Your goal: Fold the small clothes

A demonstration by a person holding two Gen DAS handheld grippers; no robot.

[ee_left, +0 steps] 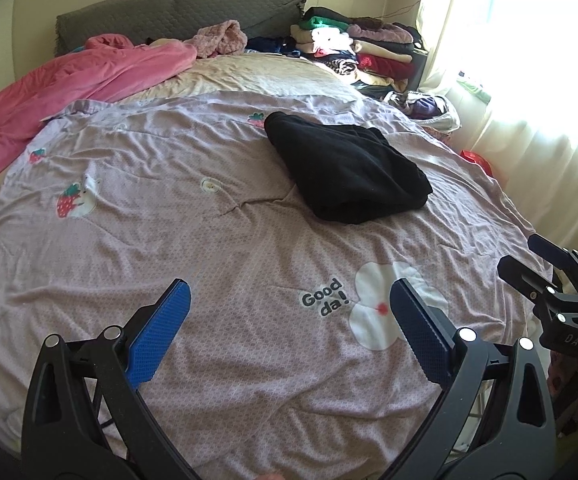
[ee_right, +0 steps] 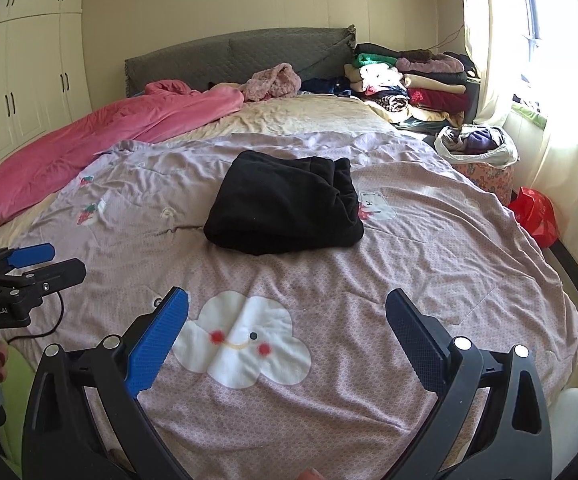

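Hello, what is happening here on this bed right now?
A person holds a pair of tongs in each hand above a bed with a lilac quilt. The left tongs and the right tongs are both open and hold nothing. A black garment lies folded into a compact bundle in the middle of the quilt, apart from both. A stack of folded clothes sits near the headboard.

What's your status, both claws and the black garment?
Left claw open, empty, above the quilt. Right claw open, empty. Black garment folded on the quilt, untouched, ahead of both. Nothing in between.
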